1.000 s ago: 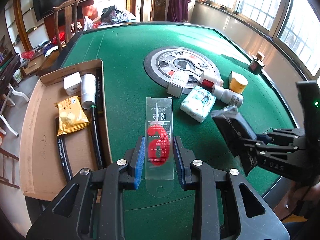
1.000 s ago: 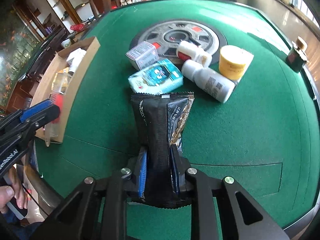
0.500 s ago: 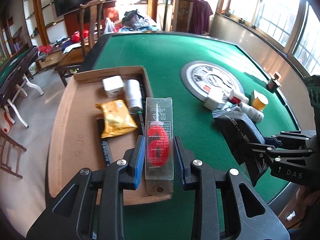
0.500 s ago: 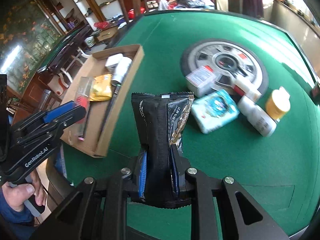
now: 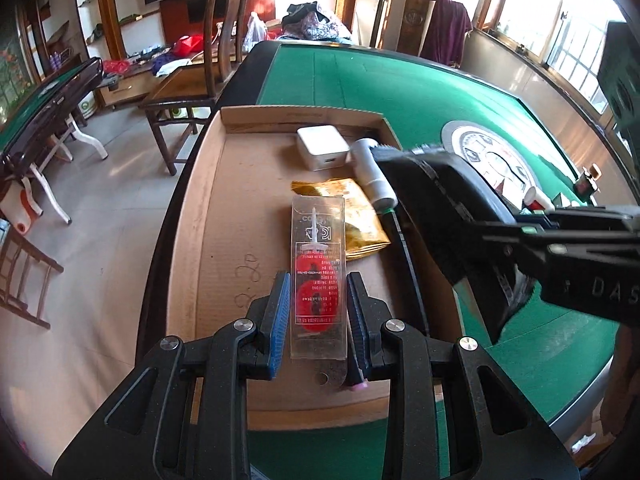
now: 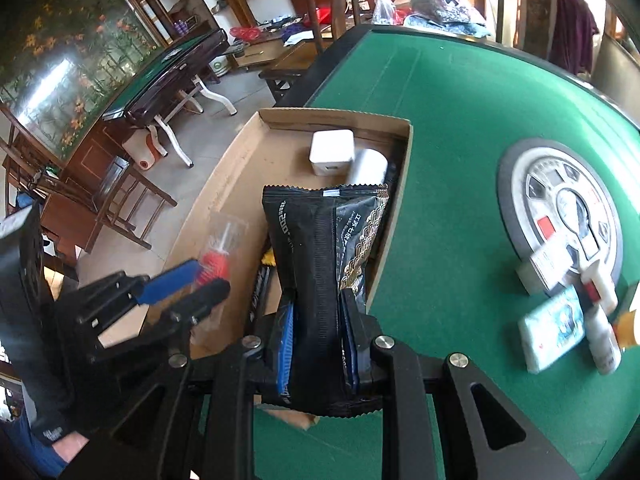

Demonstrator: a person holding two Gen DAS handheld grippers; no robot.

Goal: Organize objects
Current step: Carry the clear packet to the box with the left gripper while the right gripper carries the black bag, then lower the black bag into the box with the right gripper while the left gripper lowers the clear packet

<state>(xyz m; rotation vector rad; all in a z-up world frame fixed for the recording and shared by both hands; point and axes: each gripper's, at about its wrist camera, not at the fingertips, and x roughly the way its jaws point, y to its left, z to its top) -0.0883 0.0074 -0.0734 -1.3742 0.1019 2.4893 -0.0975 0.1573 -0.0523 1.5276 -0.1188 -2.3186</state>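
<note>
My left gripper (image 5: pixel 318 304) is shut on a clear plastic pack with a red item inside (image 5: pixel 319 276) and holds it above the cardboard tray (image 5: pixel 212 216). My right gripper (image 6: pixel 320 320) is shut on a black snack packet (image 6: pixel 324 264) and holds it over the tray's right side (image 6: pixel 400 184). The black packet (image 5: pixel 448 208) and the right gripper (image 5: pixel 560 248) also show in the left wrist view. The left gripper (image 6: pixel 180 292) with its pack (image 6: pixel 220 248) shows in the right wrist view.
In the tray lie a white box (image 5: pixel 322 146), a white cylinder (image 5: pixel 372 176), a gold packet (image 5: pixel 360 220) and a black stick (image 5: pixel 412 280). On the green table (image 6: pixel 460 120) by the round centre disc (image 6: pixel 560 200) lie a tissue pack (image 6: pixel 556 328), bottles (image 6: pixel 600 344) and a small box (image 6: pixel 540 272). Chairs stand beyond.
Both grippers have moved left with their loads, from over the green felt to over the cardboard tray. The black packet now hangs above the tray's right wall.
</note>
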